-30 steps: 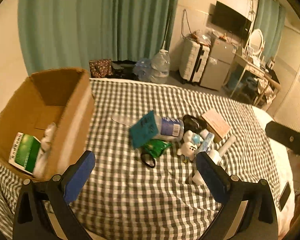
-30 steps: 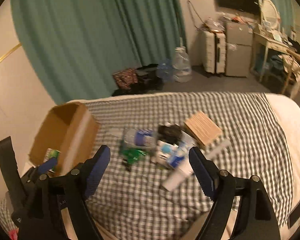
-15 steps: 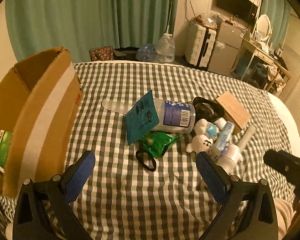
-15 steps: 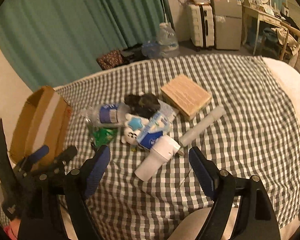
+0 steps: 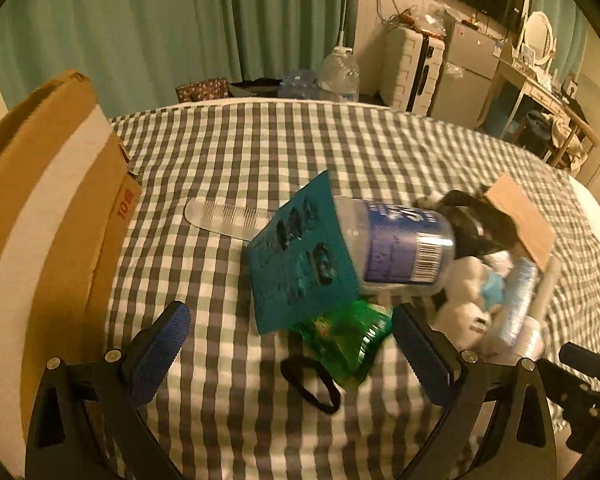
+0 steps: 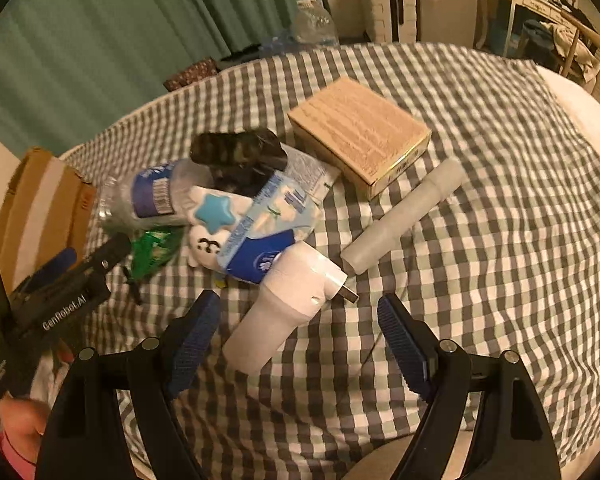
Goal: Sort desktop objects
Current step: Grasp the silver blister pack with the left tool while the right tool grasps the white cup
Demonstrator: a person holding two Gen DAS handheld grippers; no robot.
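A heap of objects lies on the checked cloth. In the left wrist view a teal card (image 5: 300,256) leans on a plastic bottle (image 5: 400,246), with a green packet (image 5: 346,338) and a black loop (image 5: 310,384) in front and a clear comb (image 5: 228,218) behind. My left gripper (image 5: 286,350) is open, its jaws either side of the green packet. In the right wrist view a white plug-in device (image 6: 290,300) lies just ahead of my open right gripper (image 6: 300,336). A white plush with a blue star (image 6: 214,216), a blue-white pouch (image 6: 268,232), a white tube (image 6: 404,216) and a tan box (image 6: 358,130) lie beyond.
A cardboard box (image 5: 40,208) stands at the left edge of the cloth; it also shows in the right wrist view (image 6: 40,208). The left gripper's body (image 6: 60,300) sits at the left of the right wrist view. Suitcases, a desk and curtains stand behind.
Both grippers have moved down and forward toward the heap. The left one has swung right, away from the cardboard box. Both stay open.
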